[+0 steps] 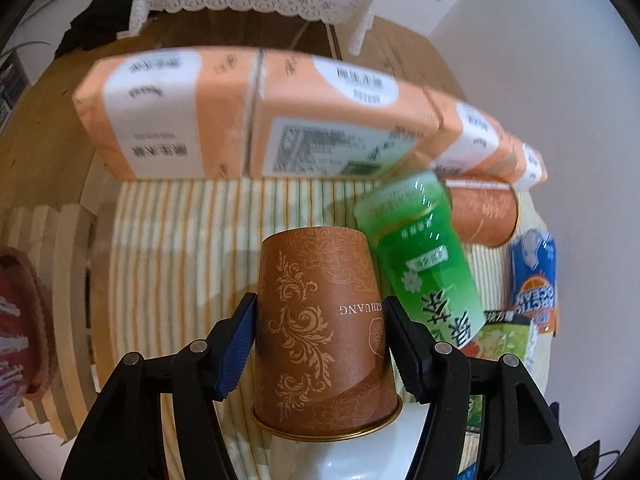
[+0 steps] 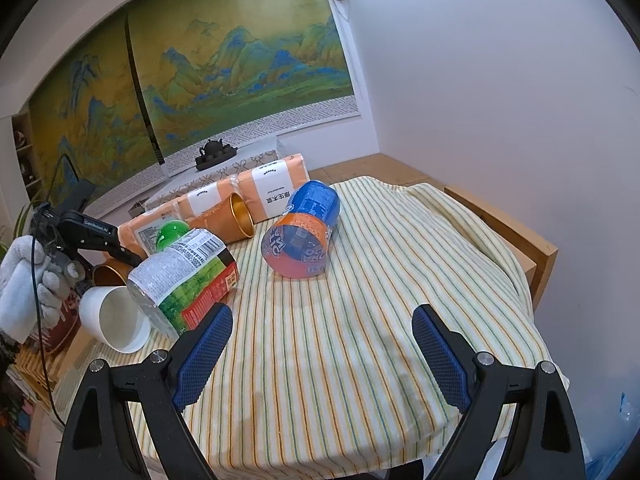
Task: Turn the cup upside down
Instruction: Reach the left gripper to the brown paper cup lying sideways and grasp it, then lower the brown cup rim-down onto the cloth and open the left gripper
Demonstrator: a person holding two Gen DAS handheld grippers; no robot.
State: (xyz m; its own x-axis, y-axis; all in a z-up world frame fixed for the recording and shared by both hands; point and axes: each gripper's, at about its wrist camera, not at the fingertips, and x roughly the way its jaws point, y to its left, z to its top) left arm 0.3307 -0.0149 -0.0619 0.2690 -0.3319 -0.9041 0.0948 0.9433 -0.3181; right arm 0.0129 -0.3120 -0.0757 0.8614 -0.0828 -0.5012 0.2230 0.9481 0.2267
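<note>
In the left wrist view my left gripper is shut on a brown patterned cup with a gold rim. The cup is held above the striped cloth with its base pointing away and its open rim toward the camera. In the right wrist view only a part of that cup shows at the far left, under the left gripper. My right gripper is open and empty above the striped cloth.
A green bottle lies right of the held cup. A second brown cup lies on its side by orange tissue packs. A blue-orange bottle and a white cup also lie on the cloth.
</note>
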